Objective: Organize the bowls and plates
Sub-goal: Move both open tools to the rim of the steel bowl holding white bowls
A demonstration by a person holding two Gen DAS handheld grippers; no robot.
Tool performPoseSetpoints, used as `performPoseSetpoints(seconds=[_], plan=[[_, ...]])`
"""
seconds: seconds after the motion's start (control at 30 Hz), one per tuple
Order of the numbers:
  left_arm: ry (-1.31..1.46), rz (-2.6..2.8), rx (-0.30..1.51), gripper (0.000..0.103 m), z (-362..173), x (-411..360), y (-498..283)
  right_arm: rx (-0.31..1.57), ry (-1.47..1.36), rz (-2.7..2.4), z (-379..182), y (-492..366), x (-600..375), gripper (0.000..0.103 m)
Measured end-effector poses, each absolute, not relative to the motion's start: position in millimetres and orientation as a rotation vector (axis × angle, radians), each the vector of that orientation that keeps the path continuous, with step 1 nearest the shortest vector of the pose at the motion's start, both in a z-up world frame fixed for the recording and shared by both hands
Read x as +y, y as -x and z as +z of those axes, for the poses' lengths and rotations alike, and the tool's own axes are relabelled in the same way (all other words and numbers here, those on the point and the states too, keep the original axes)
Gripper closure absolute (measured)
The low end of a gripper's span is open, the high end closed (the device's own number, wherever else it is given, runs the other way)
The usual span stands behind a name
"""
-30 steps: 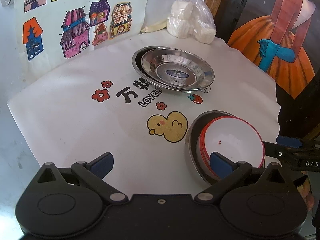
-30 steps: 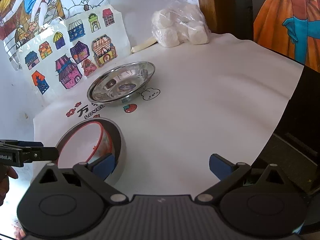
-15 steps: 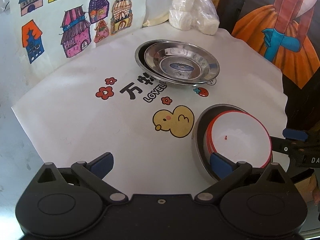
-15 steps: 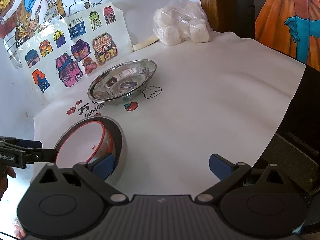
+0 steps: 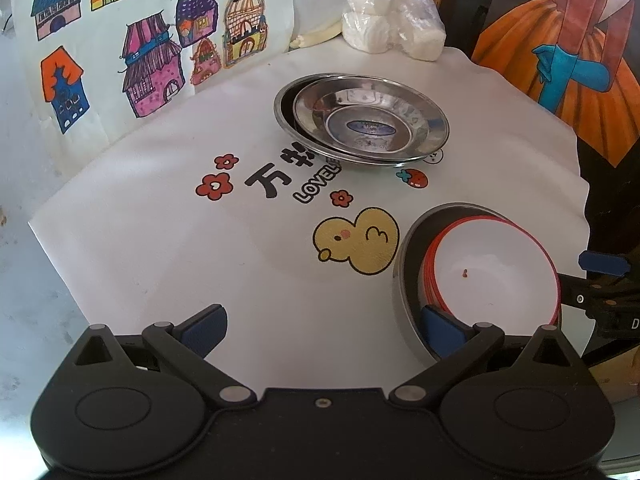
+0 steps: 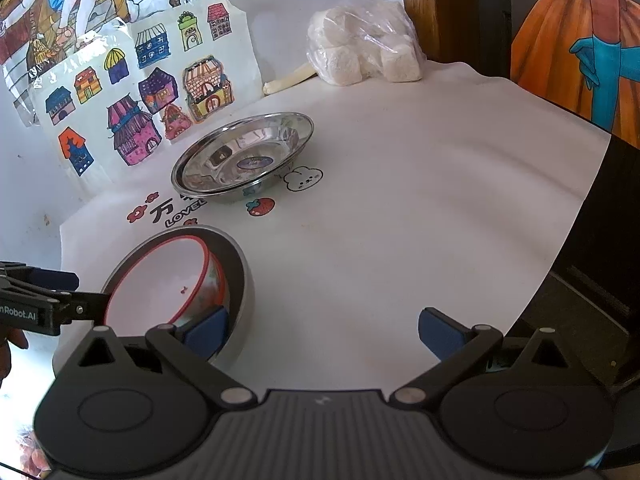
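Two steel plates lie stacked at the back of the table, also seen as the steel plates in the right wrist view. At the near right a steel bowl holds a white bowl with a red rim. My left gripper is open, and its right fingertip overlaps the steel bowl's near rim. My right gripper is open too, its left fingertip just in front of the steel bowl that holds the white bowl. Neither gripper holds anything.
A white printed cloth covers the table. A plastic bag of white lumps sits at the back by a wooden post. Drawings of houses lean on the wall. The table edge drops off at the right.
The left wrist view has shifted a little, so plates and bowls sit slightly farther up and to the right. The right wrist view barely moved. Both grippers stay open.
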State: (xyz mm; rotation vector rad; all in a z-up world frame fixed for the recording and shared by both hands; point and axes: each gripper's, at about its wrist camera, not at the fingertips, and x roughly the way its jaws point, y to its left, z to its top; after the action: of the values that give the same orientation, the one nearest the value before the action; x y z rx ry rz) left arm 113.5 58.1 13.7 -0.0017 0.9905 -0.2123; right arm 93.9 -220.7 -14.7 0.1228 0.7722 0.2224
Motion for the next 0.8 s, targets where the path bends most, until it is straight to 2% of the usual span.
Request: performPoseSetpoints(seconds=[0.8], plan=[[-0.057,-0.149,0.920,0.001,6.2,46.1,-109.6,0.731,-0.062,0.179,-21.3,-93.4,-210.7,0.000]])
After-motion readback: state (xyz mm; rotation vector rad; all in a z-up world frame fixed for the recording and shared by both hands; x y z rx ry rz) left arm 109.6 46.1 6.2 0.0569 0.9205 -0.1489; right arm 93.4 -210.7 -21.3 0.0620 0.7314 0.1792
